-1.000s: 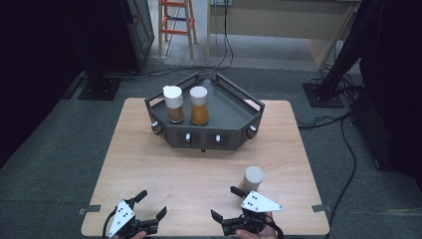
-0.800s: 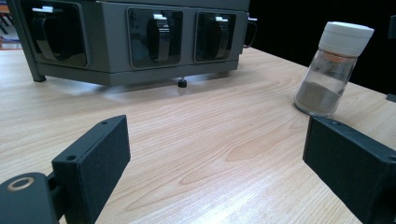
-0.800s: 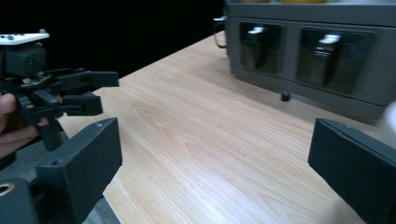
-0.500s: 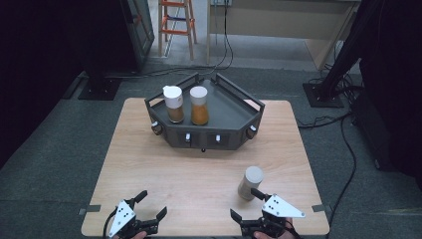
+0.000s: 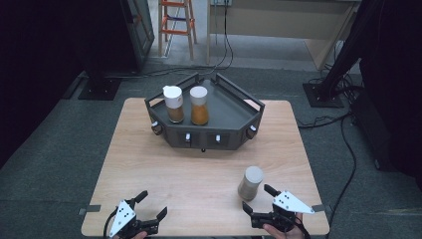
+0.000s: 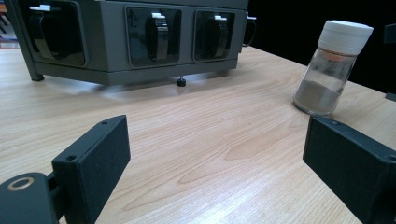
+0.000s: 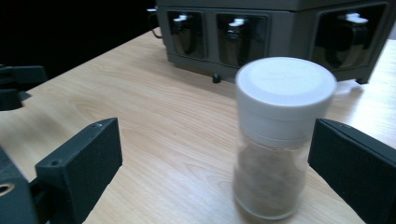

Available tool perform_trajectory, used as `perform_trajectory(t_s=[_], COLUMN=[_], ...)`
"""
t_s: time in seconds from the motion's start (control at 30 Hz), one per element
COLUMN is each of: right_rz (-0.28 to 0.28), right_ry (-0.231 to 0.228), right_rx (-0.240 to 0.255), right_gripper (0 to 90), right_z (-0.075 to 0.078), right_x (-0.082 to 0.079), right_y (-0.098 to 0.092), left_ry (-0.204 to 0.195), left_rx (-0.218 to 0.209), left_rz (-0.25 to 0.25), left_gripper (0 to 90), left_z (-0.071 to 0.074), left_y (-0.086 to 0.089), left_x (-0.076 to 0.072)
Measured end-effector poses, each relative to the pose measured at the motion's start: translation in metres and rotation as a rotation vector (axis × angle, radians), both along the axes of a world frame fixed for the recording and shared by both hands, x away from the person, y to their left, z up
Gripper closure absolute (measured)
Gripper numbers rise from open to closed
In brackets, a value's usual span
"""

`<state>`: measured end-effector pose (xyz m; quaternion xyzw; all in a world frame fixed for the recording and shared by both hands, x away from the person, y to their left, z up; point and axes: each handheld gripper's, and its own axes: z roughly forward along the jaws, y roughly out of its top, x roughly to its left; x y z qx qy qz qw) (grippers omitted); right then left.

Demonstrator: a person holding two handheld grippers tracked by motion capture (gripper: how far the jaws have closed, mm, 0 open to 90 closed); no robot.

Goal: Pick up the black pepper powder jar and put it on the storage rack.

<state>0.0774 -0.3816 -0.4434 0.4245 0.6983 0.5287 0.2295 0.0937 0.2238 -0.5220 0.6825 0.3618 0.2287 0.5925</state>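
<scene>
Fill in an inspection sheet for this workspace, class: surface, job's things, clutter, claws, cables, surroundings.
Surface: wooden table, bare in the middle.
Job's things: spice jar upright near the front right; two jars in the grey rack.
Clutter: nothing seen.
Claws: left claw open over bare wood; right claw open just behind the spice jar, not touching.
Cables: black leads on the floor, right.
Surroundings: grey carpet, orange ladder.
</scene>
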Motion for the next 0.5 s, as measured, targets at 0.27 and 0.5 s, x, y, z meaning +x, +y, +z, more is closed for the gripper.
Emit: perform_trajectory(t_s=[0.27,0.5], right_rz=[-0.051,-0.068], right_ry=[0.002,0.012], right_rx=[-0.021,-0.025], right_gripper=[2.8,2.8], right_z=[-0.005,-0.009], right_x=[0.009,0.019], right_y=[-0.001,0.0], left_ry=[0.0,0.001], left_rx=[0.0,0.002], left_rz=[-0.001,-0.001], left_gripper=[7.3,7.3], left_z=[0.0,0.0], left_y=[0.0,0.0], left_x=[0.0,0.0])
